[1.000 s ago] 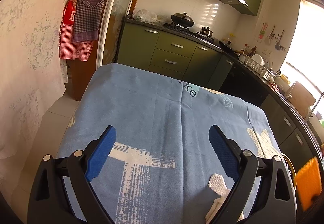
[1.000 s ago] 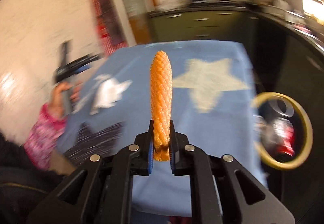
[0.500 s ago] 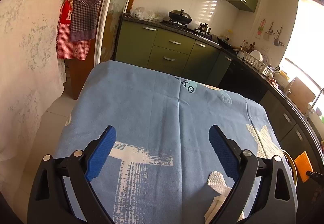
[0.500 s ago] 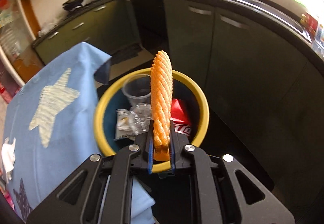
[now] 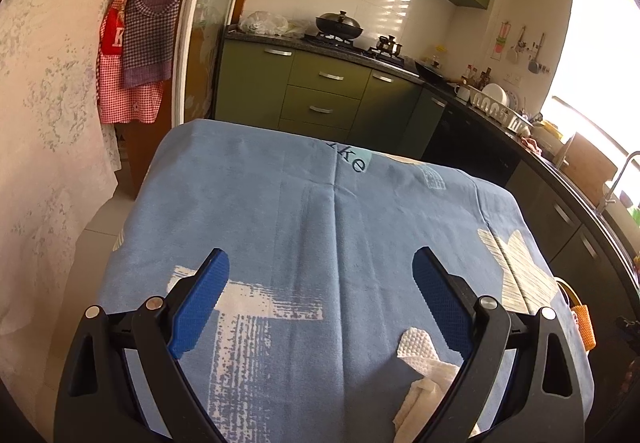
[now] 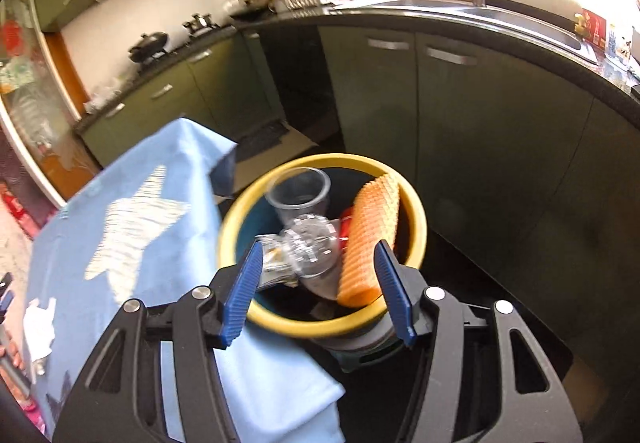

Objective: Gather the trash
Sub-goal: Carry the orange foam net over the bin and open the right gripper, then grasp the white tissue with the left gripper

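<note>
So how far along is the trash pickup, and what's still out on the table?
Done: a clear plastic cup and wrappers lie in the yellow-rimmed bin. In hand: the right hand-held gripper is opening above the bin, and the orange ridged sponge sits free between the jaws, tipping in. Left: the crumpled white tissue on the blue tablecloth, beside the open left hand-held gripper.

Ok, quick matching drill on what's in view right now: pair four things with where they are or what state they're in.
Things:
1. orange ribbed piece
2. crumpled paper towel
3. clear plastic cup
4. left gripper

Places or states:
A. lying on the blue tablecloth
B. open, nothing between its pads
C. leaning against the bin's rim on the side away from the table
D. lying in the yellow-rimmed bin, mouth showing

Pairs: 1-C, 2-A, 3-D, 4-B
</note>
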Tool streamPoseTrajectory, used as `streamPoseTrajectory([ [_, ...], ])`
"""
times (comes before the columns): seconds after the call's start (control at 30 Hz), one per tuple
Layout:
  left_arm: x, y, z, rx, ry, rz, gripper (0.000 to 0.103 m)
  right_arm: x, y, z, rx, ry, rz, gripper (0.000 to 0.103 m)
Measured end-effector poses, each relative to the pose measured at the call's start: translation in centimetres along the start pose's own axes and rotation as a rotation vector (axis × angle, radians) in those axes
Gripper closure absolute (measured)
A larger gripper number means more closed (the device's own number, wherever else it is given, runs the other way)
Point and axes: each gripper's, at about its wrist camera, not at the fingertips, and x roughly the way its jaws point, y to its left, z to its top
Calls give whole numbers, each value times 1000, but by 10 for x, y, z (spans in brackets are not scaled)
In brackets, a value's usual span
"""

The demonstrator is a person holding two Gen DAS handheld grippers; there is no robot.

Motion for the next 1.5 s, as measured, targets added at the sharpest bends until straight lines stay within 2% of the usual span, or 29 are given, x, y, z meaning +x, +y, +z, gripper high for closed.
streamPoseTrajectory([
  [0.13, 2, -13, 0, 40, 21, -36, 10, -14, 13, -4, -7, -12, 58, 47],
  [0.23, 2, -27, -3, 75, 65, -77, 10, -19, 24, -6, -29, -21, 82, 47],
  [0.33, 0, -53, -12, 176, 131, -107, 10, -23, 32, -8, -48, -22, 114, 47],
  [0.53, 5, -91, -44, 303, 275, -84, 10, -24, 38, -12, -52, -15, 163, 46],
  [0.7, 14, -98, -62, 319, 328, -59, 10, -22, 41, -17, -56, -3, 196, 45],
  [0.9, 16, -106, -78, 319, 358, -29, 30, -20, 38, -20, -50, 7, 206, 45],
  [0.97, 17, -105, -80, 316, 367, -23, 39, -20, 37, -20, -48, 8, 208, 45],
  [1.1, 19, -104, -78, 317, 370, -10, 49, -20, 37, -21, -49, 7, 209, 45],
  [1.2, 16, -104, -78, 320, 373, -14, 61, -19, 38, -22, -53, 9, 213, 45],
  [1.37, 5, -107, -76, 339, 354, -28, 88, -20, 40, -21, -58, 10, 220, 45],
  [1.5, -11, -120, -71, 374, 325, -69, 91, -23, 39, -19, -57, 1, 222, 45],
])
